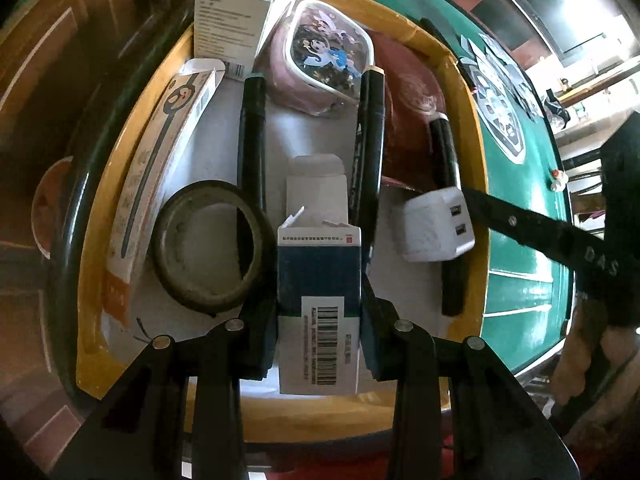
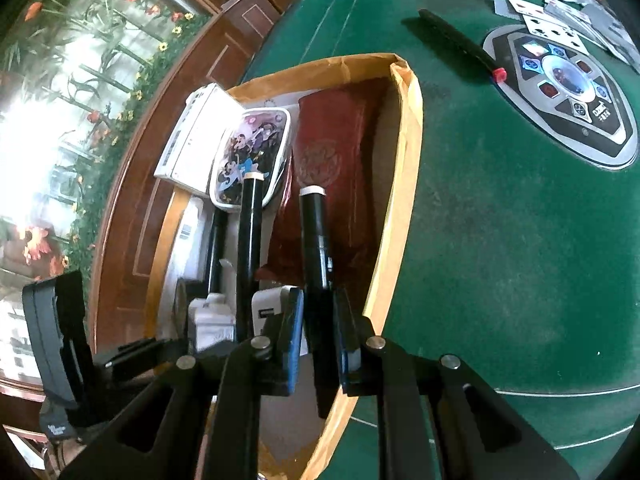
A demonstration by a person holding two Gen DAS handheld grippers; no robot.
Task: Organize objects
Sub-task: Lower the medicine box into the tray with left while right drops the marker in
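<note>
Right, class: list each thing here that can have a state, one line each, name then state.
Left gripper: shut on the blue-and-white box.
Blue-and-white box: top flap open, held over the cardboard box.
Right gripper: shut on a black marker.
Black marker: capped, held.
Cardboard box: open, partly filled.
Tape roll: lying flat.
Pen on felt: lying outside box.

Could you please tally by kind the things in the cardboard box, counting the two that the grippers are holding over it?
Black markers: 3, counting the held marker
Cartons: 3, counting the blue-and-white carton
Tape roll: 1
USB charger: 1
Cartoon pouch: 1
Red booklet: 1
Total: 10
</note>
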